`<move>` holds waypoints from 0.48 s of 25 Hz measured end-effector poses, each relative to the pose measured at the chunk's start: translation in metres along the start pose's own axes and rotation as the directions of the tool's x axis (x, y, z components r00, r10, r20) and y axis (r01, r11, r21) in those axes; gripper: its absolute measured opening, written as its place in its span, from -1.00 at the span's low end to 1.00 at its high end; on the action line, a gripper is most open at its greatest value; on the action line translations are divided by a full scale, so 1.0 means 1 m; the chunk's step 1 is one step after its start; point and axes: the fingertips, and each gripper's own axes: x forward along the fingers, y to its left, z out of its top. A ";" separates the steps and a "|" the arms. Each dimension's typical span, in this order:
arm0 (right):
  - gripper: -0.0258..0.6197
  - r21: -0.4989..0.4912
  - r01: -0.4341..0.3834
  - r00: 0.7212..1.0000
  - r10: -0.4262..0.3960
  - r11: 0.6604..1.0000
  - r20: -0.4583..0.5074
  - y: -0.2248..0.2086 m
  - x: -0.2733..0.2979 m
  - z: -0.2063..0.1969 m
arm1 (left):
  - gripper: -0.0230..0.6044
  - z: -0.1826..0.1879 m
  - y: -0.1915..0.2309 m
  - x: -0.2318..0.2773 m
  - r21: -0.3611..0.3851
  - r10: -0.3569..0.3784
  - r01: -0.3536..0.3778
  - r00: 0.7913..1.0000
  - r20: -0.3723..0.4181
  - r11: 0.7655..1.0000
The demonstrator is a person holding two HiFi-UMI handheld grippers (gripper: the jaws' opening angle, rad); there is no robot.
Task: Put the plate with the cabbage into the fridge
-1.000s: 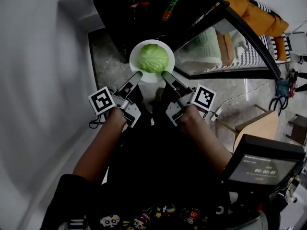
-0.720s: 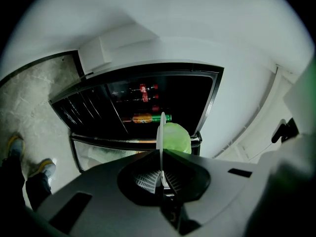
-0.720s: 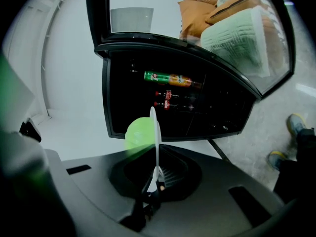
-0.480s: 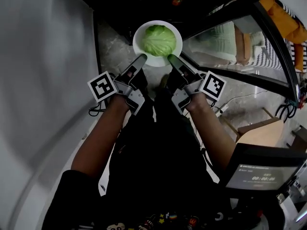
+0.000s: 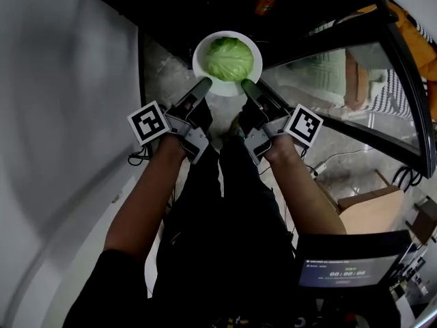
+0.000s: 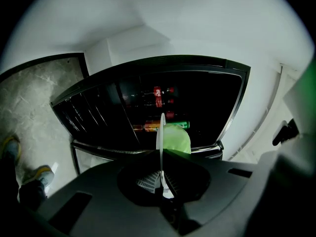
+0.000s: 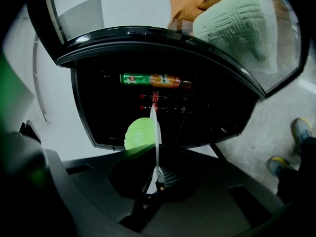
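Observation:
A white plate (image 5: pixel 202 63) carries a green cabbage (image 5: pixel 229 58) and is held in the air in front of the open fridge (image 5: pixel 171 12). My left gripper (image 5: pixel 203 85) is shut on the plate's near left rim, and my right gripper (image 5: pixel 247 86) is shut on its near right rim. In the left gripper view the plate (image 6: pixel 161 137) shows edge-on between the jaws, the cabbage (image 6: pixel 177 138) to its right. In the right gripper view the plate (image 7: pixel 155 132) is likewise edge-on, the cabbage (image 7: pixel 139 134) to its left. The dark fridge interior (image 6: pixel 163 107) lies straight ahead.
Bottles (image 7: pixel 150 80) lie and stand on shelves inside the fridge. The glass fridge door (image 5: pixel 348 80) stands open to the right. A white wall (image 5: pixel 61 115) runs along the left. Marbled floor (image 5: pixel 160 74) lies below, with the person's shoe (image 7: pixel 300 130) on it.
Both grippers have carried the plate with the cabbage forward, closer to the fridge opening. Their grip on the rim is unchanged.

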 end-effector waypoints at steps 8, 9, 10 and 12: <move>-0.85 0.007 0.006 0.999 -0.007 1.000 0.032 0.004 0.002 -0.001 | -0.88 0.002 -0.003 0.003 -0.005 -0.009 0.008 0.999 -0.033 1.000; -0.85 0.033 0.040 0.999 -0.041 0.999 0.032 0.003 -0.002 -0.004 | -0.88 -0.001 -0.002 0.002 -0.032 0.015 -0.017 0.999 -0.045 0.999; -0.85 0.059 0.077 0.996 -0.078 0.995 0.032 0.002 -0.005 -0.005 | -0.88 -0.003 -0.001 0.001 -0.063 0.043 -0.046 0.997 -0.057 0.997; -0.85 0.092 0.131 0.991 -0.134 0.987 0.029 0.002 -0.006 -0.004 | -0.88 -0.002 0.000 0.001 -0.110 0.088 -0.096 0.993 -0.075 0.989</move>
